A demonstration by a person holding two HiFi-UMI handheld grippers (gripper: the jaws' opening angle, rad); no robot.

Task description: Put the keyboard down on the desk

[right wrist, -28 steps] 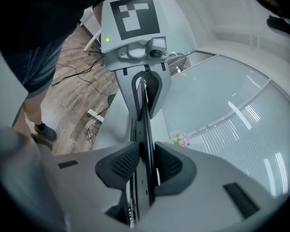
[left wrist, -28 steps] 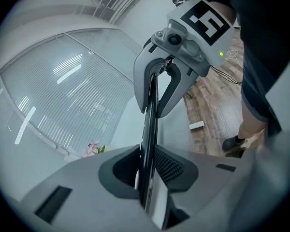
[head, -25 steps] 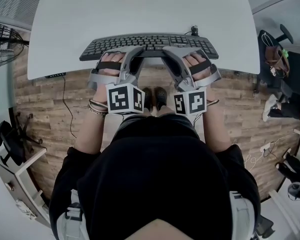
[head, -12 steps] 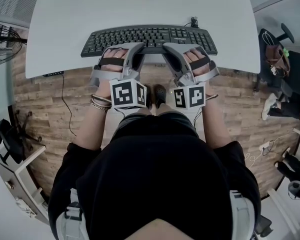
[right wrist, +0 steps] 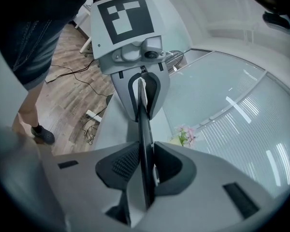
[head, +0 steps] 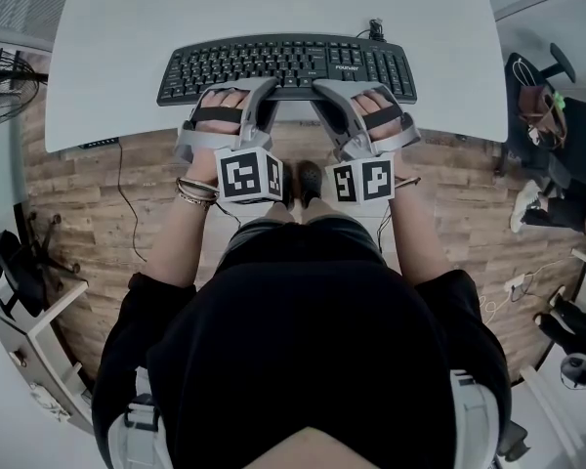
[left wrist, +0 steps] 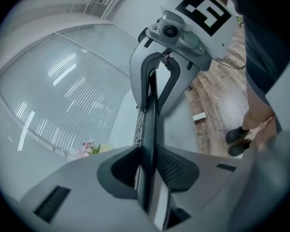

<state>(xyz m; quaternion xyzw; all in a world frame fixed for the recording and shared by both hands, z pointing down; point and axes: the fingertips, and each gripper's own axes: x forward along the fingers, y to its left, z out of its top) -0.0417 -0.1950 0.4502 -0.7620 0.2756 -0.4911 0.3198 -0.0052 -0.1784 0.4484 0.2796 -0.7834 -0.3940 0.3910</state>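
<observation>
Wood floor (head: 98,213), white tabletop (head: 273,3): right claw (head: 324,91) pinching the keyboard (head: 283,62) edge, left claw (head: 262,91) easing open around it.

Looks like an office. Has a wide white desk (head: 273,8) at twelve o'clock, with a black computer keyboard (head: 288,64) at its near part. Rests on a wood-plank floor (head: 98,223). Keeps a black swivel chair (head: 20,267) at nine o'clock, a wire-guard fan (head: 2,76) at ten o'clock, and a power strip (head: 516,283) with loose cables at four o'clock. Shows, in the left gripper view, a glass wall (left wrist: 63,95) lined with slatted blinds beyond the desk, plus pink flowers (left wrist: 89,149) on the desk's far side.
</observation>
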